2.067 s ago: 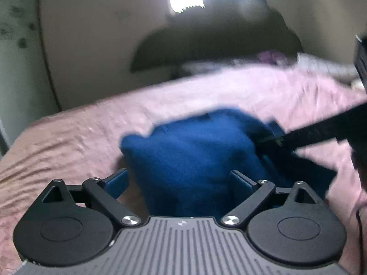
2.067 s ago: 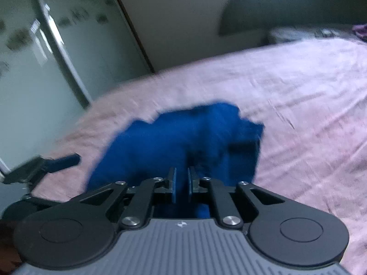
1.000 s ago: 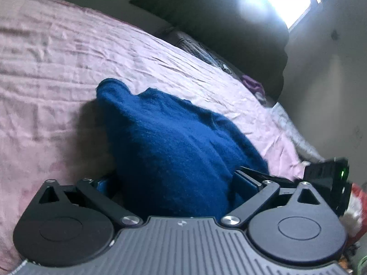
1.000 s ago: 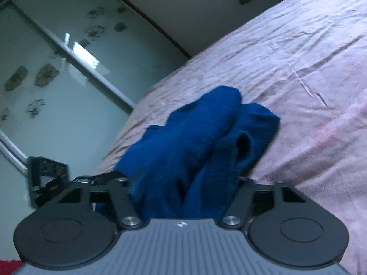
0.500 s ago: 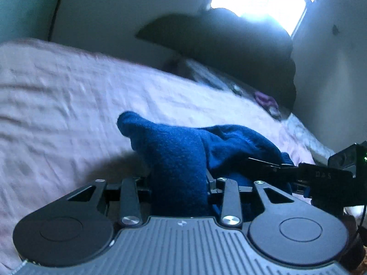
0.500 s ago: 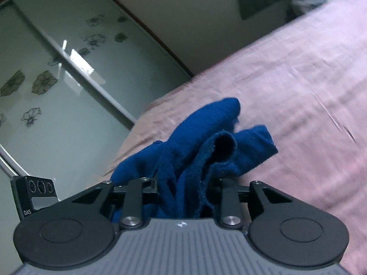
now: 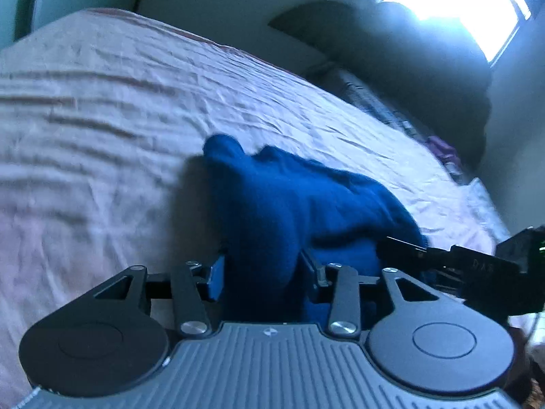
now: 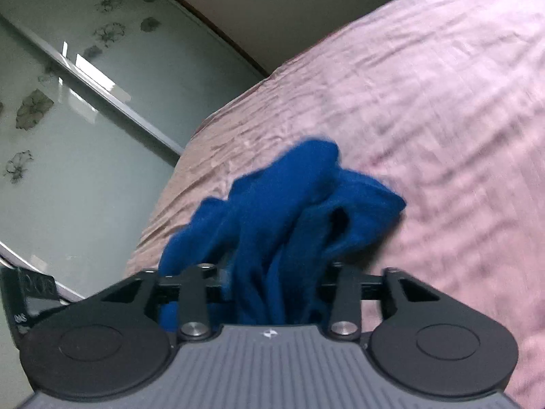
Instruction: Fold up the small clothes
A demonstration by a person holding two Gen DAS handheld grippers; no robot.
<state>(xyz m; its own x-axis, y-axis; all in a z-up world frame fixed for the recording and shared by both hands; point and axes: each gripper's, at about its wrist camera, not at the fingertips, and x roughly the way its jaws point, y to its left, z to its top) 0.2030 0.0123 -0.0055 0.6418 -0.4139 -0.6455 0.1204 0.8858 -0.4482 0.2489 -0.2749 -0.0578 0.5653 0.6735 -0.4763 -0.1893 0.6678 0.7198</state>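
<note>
a big bed with a wrinkly pink sheet [image 7: 102, 109] fills most of both views. far away in the left wrist view there is a bright window [image 7: 453, 3] with a dark headboard [image 7: 408, 54] under it. in the right wrist view a frosted glass wardrobe door [image 8: 68, 119] with flower shapes stands on the left, past the edge of the bed.

a small dark blue fuzzy garment [image 7: 299, 204] lies bunched up on the sheet, close to both cameras. it is crumpled into soft humps, with one rounded end poking up on the far side. in the right wrist view it shows a dark hole, like an opening in the cloth.

the left gripper [image 7: 262, 272] has a thick fold of the blue cloth between its fingers. its jaws are opening, yet the cloth fills the gap from side to side and the blue pads press on it.

the right gripper [image 8: 272, 283] also has a bunch of the blue cloth between its fingers, and its jaws are opening too. the cloth hides its pads, but it fills the whole gap.

the right gripper pokes in at the right edge of the left wrist view, touching the near right side of the garment. all is a bit blurry.
</note>
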